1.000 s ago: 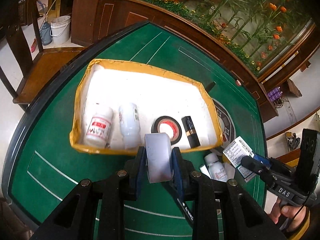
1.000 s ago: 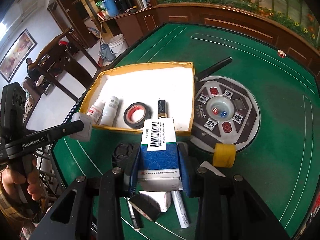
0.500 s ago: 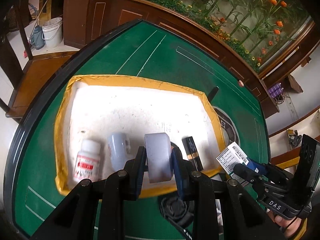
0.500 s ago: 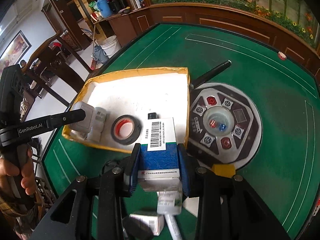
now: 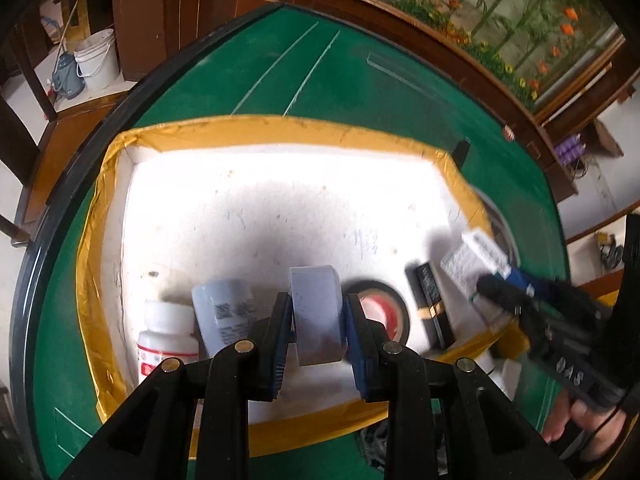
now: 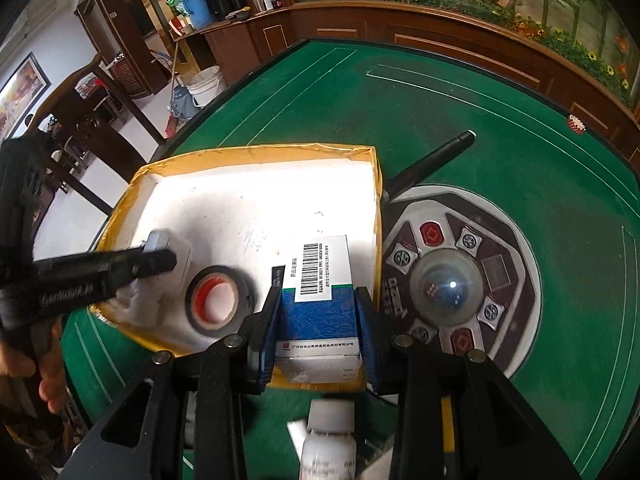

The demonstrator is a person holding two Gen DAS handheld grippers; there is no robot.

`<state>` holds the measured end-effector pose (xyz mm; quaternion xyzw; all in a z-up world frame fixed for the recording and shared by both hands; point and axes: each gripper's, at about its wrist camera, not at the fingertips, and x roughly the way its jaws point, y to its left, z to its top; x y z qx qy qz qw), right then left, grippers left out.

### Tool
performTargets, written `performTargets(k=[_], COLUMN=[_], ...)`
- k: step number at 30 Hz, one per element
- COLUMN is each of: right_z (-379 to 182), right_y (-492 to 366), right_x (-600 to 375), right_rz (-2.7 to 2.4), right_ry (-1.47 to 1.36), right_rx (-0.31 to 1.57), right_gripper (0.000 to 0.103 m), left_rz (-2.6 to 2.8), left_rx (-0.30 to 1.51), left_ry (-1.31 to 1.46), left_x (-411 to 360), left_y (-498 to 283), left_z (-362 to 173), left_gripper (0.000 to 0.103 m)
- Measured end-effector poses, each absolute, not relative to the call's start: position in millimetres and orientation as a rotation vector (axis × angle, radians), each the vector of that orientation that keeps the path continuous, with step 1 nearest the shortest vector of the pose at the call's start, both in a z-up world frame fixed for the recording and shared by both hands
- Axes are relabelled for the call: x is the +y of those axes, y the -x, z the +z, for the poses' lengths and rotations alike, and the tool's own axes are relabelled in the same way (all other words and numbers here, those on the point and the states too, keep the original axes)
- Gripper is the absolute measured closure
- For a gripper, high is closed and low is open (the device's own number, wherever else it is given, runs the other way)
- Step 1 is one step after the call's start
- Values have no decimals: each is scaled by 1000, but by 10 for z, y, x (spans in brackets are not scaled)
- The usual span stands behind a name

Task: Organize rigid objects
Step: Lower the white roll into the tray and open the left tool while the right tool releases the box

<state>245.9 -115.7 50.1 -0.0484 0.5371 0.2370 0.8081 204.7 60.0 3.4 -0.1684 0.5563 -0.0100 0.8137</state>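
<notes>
Both grippers have come forward and down since a second ago, so the yellow-rimmed tray (image 5: 100, 216) that lay ahead of them on the green table (image 6: 460, 112) now sits right beneath them. Left gripper (image 5: 318, 316) is clenched on a pale grey roll of tape (image 5: 316, 312), held upright over the near part of the tray's white floor. Right gripper (image 6: 318, 320) is clamped on a blue and white medicine box (image 6: 318, 300) — barcode end pointing away — over the tray's near right corner.

Inside the tray, along its near side, lie a white bottle with a red label (image 5: 168, 344), a second white bottle (image 5: 226, 312) on its side, a black tape roll with a red core (image 6: 220, 296), and a slim black and gold tube (image 5: 428, 300). Right of the tray is the table's round dice console (image 6: 452, 280), with a black marker (image 6: 436, 160) lying just beyond it. Another white bottle (image 6: 328, 452) rests on the felt near the right gripper — blurred.
</notes>
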Motion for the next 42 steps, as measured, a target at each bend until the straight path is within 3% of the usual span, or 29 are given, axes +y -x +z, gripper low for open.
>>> performTargets(k=[26,29,36,40,42], right_z=[268,310,412,478,510], right_y=[-2340,-2317,-2194,-2136,-2112], right_x=[-1034,-1036,-1069,-1122,-1164], right_rz=[520,532,534,535,531], right_ry=[171,174,172,161,150], right_rx=[1143,1139,1118,1109,1103], right_gripper=[67,62,49,46,37], left_rz=[5,19,33,39,48], left_rx=[1209,1209,1169,1156,1143], left_ry=[350,348,376,381,387], left_x=[599,609,602,587,587], left_y=[-1910,-1899,-1834,-1795,-1763], left_z=[-31,-19,84,141,182], left_gripper=[75,68,40,39,39])
